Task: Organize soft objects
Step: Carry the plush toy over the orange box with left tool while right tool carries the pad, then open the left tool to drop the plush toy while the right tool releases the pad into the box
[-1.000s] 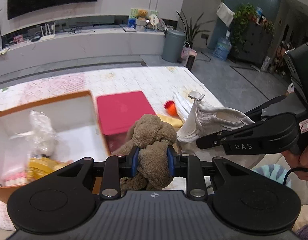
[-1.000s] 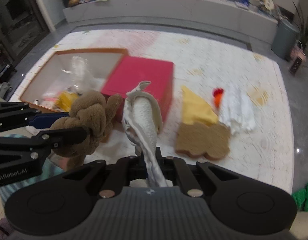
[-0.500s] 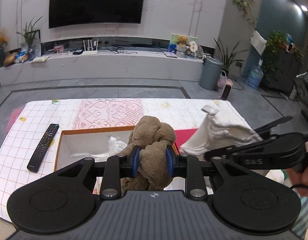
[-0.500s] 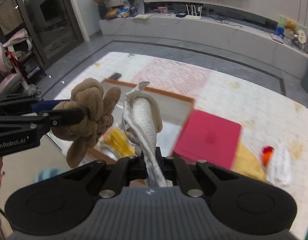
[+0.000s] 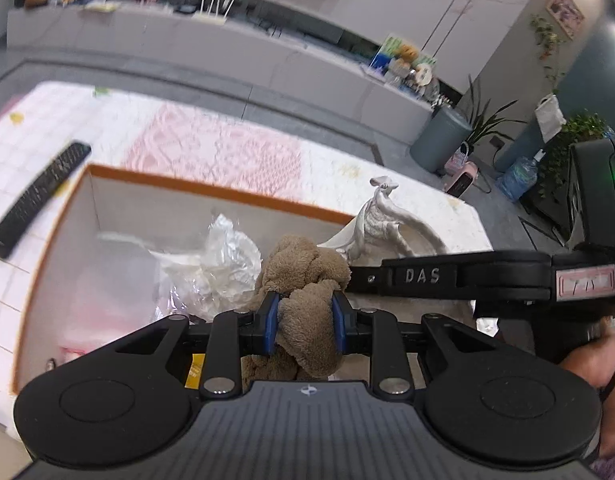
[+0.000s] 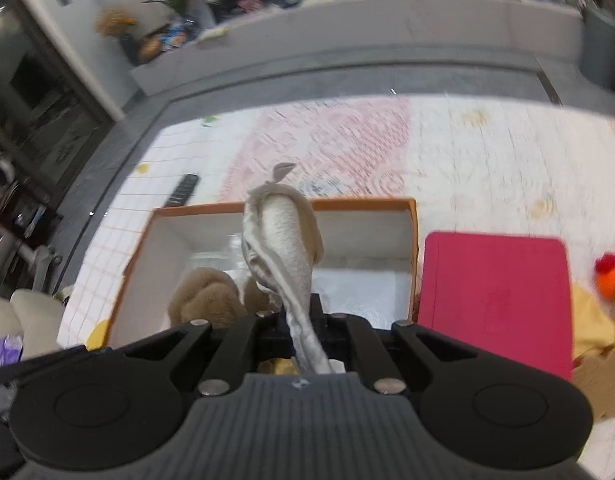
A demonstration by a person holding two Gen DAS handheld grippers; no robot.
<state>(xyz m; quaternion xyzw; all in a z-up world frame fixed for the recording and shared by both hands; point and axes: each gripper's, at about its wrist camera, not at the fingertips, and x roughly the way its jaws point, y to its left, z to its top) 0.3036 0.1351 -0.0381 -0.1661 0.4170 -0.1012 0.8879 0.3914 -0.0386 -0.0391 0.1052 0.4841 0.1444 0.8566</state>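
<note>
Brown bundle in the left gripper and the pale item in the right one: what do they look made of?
Brown bundle: looks like plush terry or fleece, matte, with a fuzzy looped pile that bulges around the pads. Pale item: apparently thin woven or knit fabric, slight sheen, creased and hanging limp.

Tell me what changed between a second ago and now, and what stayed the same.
Both hands carried their loads sideways across the table: a second ago they hung over the red lid, now over the open orange-rimmed box. The left gripper stays clamped on the brown plush toy, the right gripper on the pale cloth. Nothing was let go.
</note>
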